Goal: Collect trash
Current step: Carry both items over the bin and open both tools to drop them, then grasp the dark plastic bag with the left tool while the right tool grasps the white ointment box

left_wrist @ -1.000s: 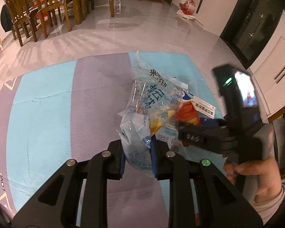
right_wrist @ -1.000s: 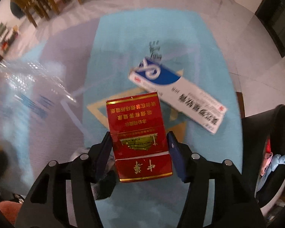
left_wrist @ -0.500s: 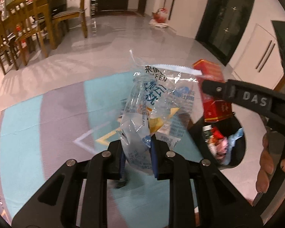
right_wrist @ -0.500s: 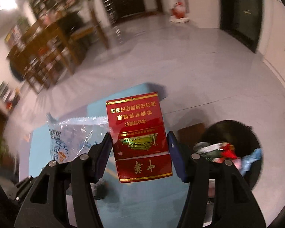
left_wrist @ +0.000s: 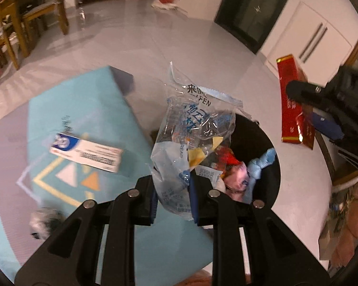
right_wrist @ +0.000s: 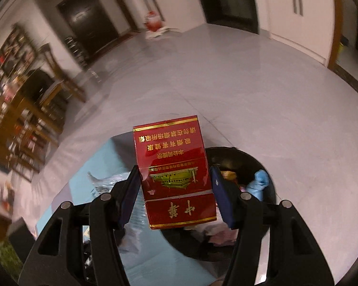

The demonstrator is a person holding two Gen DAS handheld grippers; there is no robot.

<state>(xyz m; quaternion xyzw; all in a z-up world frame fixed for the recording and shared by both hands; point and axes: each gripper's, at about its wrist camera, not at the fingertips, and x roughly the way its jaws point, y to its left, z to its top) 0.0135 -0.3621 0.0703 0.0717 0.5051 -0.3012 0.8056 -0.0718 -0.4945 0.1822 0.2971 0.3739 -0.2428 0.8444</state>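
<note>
Grey glossy floor tiles (left_wrist: pixel 191 47) are seen across the room, with wooden chairs (left_wrist: pixel 9 31) at the far left. Teal mat (left_wrist: pixel 88 109) with a triangle pattern is laid on the floor, its edge just beside a black trash bin (left_wrist: pixel 269 147) already filled with mixed rubbish. White and blue carton (left_wrist: pixel 86 152) is left lying flat on the mat. Clear plastic wrapper (left_wrist: pixel 191 138) with blue print is pinched at its lower end by the left gripper (left_wrist: pixel 173 200), jaws nearly together on it, held over the bin's near rim. Red cigarette pack (right_wrist: pixel 176 178) is clamped upside down between the pads of the right gripper (right_wrist: pixel 176 197), held in the air, bin behind and below it. Crumpled grey scrap (left_wrist: pixel 45 221) is seen blurred on the mat's near left.
</note>
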